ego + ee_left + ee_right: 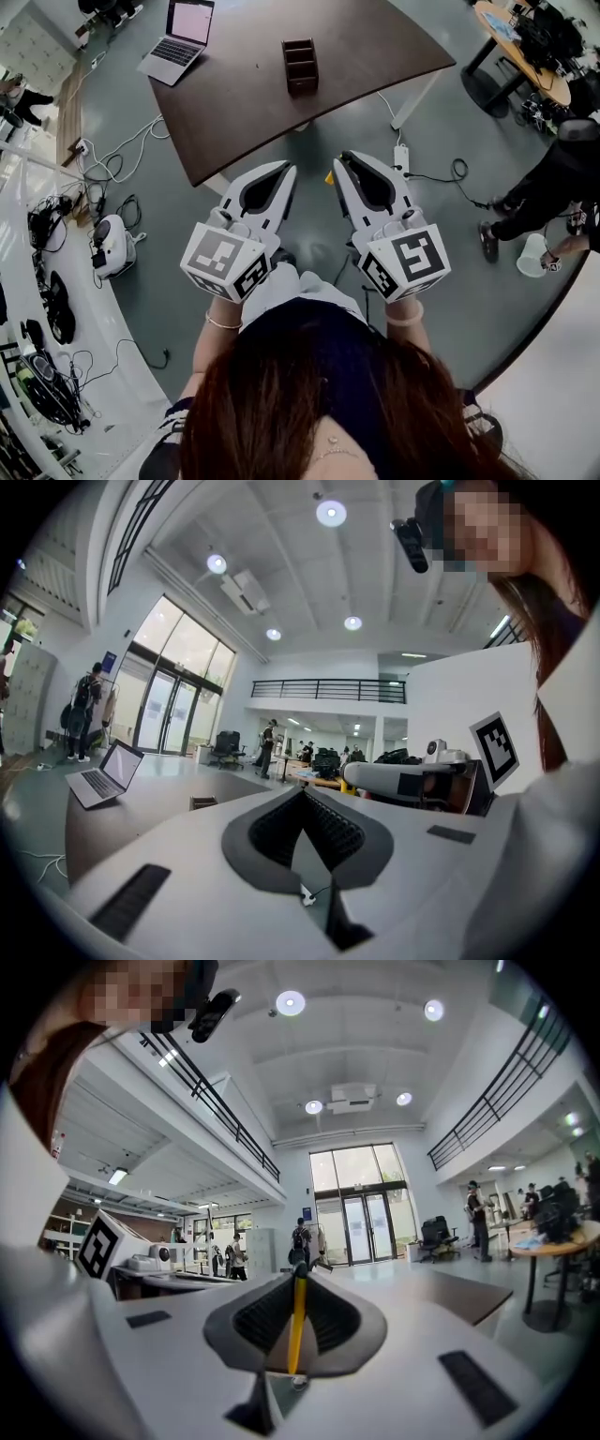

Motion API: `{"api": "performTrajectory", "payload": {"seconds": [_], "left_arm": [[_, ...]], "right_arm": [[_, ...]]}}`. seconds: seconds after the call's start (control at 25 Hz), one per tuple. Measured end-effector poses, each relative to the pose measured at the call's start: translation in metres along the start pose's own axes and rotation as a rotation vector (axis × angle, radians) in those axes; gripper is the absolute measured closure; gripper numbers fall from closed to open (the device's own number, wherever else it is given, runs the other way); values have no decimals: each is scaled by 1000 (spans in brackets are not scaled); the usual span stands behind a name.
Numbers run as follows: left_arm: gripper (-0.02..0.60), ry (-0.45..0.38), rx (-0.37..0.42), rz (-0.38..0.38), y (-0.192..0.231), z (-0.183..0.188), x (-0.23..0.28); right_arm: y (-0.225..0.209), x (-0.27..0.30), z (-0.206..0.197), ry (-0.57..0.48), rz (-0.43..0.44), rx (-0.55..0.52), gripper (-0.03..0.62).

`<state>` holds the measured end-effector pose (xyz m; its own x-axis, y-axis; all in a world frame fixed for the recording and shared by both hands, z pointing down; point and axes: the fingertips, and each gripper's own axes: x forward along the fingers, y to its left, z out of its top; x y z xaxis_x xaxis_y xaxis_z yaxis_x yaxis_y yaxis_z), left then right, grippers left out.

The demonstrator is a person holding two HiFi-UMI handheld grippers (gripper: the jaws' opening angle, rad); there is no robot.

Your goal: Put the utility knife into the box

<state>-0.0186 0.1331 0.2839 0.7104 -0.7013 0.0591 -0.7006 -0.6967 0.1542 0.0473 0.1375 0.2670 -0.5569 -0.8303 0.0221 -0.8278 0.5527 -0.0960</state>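
The right tool (298,1276) hides all of the utility knife (296,1326) but a thin yellow edge.

White shells on the left gripper (288,170) and right gripper (338,169), dark ribbed pads (336,831), black-and-white marker cubes (228,260); long brown hair (319,403), dark top (309,316), bracelets (223,323) on both wrists.

Two claws (284,171) (343,161), one knife (296,1321) (yellow), one box (300,64), one laptop (180,39).
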Motion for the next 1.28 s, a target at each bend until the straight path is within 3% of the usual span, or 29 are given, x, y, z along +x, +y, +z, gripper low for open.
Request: {"api": "performTrajectory", "payload": {"seconds": [0.24, 0.68, 0.92, 1.28], "left_arm": [[588, 13, -4, 2, 39, -2, 34], [588, 17, 11, -17, 143, 13, 122], [588, 34, 1, -24, 170, 17, 160], [588, 34, -20, 47, 215, 19, 233]], "right_arm": [[-21, 49, -11, 37, 18, -22, 542], [-81, 159, -6, 72, -42, -69, 542], [-106, 194, -3, 83, -35, -52, 542], [-179, 253, -6, 91, 17, -32, 542]]}}
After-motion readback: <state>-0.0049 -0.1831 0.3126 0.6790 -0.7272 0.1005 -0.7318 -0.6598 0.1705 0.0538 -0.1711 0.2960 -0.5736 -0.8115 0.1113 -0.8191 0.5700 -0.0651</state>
